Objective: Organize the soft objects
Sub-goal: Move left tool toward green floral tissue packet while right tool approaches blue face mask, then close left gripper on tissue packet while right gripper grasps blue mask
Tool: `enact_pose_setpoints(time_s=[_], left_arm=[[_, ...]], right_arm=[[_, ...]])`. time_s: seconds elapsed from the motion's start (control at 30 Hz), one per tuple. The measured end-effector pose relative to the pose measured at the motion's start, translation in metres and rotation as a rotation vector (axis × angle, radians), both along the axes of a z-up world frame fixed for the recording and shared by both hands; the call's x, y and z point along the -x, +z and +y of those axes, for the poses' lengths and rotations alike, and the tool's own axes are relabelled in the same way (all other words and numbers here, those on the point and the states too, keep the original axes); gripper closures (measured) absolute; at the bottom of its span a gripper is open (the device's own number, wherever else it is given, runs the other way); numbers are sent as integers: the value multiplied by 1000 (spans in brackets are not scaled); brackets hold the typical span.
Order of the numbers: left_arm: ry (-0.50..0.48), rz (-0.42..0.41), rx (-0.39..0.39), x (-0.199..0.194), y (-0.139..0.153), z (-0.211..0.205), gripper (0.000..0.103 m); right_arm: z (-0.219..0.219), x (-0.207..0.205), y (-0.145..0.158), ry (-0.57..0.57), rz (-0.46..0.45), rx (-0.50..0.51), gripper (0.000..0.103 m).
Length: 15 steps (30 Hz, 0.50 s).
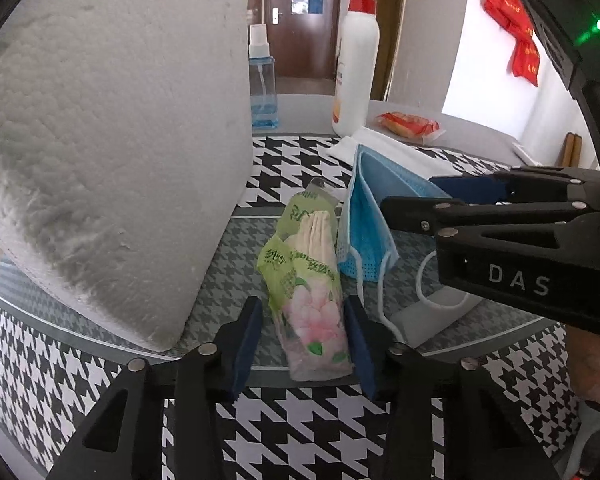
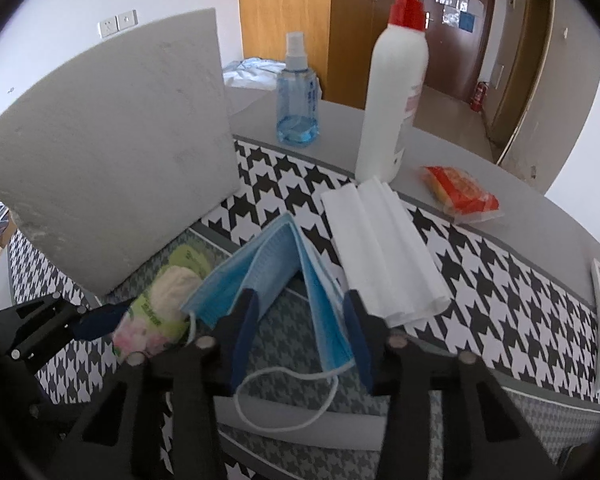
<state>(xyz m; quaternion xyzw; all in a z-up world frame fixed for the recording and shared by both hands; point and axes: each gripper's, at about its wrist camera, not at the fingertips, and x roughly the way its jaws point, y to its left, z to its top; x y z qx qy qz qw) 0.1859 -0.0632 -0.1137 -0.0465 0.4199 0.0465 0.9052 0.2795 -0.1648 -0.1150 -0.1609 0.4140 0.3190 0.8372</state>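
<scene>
Between the left claw's [image 1: 305, 340] pads lies the green packet [image 1: 306, 280], long axis running away along the fingers; the right pad touches it, the left stands just clear. Beside it, the right claw [image 2: 302, 336] straddles one flap of the folded blue mask [image 2: 284, 264], half-closed, not yet pinching, on the table [image 2: 480, 256].
</scene>
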Motion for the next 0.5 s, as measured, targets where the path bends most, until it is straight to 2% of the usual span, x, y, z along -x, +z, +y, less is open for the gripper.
enact_pose_setpoints(time_s=[0.23, 0.4, 0.5], left_arm=[[8, 3, -1, 0, -1, 2, 67], [5, 1, -7, -1, -1, 2, 68], [5, -4, -7, 2, 0, 3, 72]], right_arm=[[-2, -2, -2, -18, -9, 8, 91], [-11, -4, 2, -39, -3, -4, 97], [-13, -3, 5, -49, -3, -4, 98]])
